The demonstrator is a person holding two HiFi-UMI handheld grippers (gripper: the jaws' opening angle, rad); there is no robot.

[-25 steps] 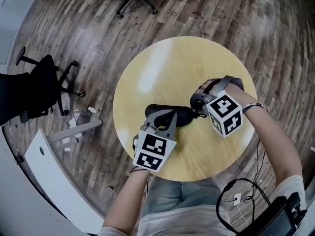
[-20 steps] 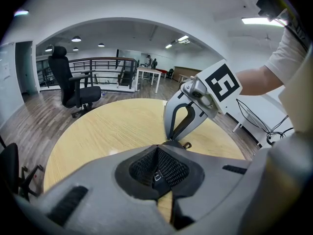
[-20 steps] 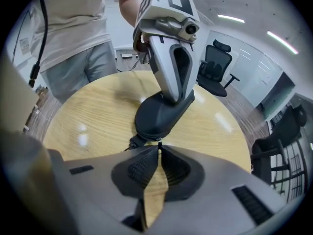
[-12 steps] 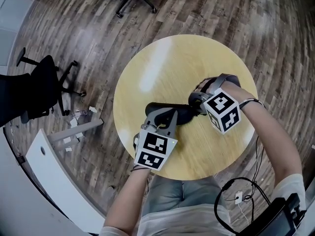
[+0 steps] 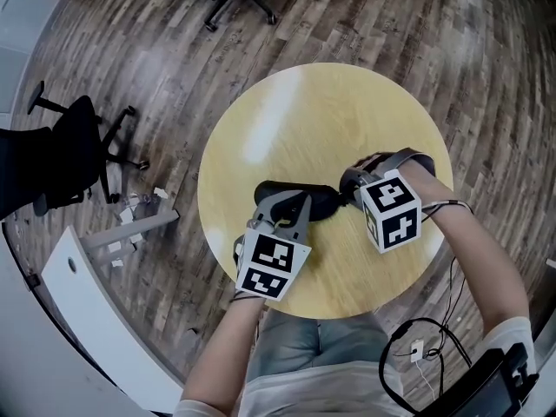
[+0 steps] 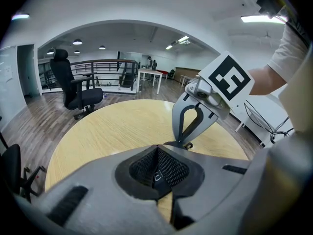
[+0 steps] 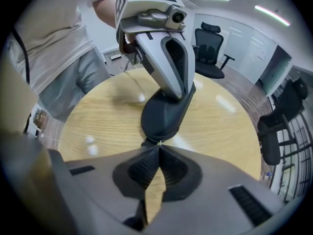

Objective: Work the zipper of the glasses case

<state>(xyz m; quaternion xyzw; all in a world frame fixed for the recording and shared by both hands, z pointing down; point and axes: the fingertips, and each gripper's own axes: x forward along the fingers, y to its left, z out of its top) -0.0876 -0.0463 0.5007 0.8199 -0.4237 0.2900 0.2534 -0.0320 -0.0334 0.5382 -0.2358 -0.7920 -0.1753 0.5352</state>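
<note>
Round table [image 5: 287, 120], black office chair [image 5: 74, 150]

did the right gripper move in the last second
Yes, slightly. The right gripper swung its cube end toward the near edge of the table; its tips stayed shut on the zipper pull of the glasses case.

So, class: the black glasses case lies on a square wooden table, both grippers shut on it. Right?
Not quite. The head view shows the table is round, not square. The rest stands: the black glasses case lies on it, with the left gripper and right gripper shut on it.
</note>
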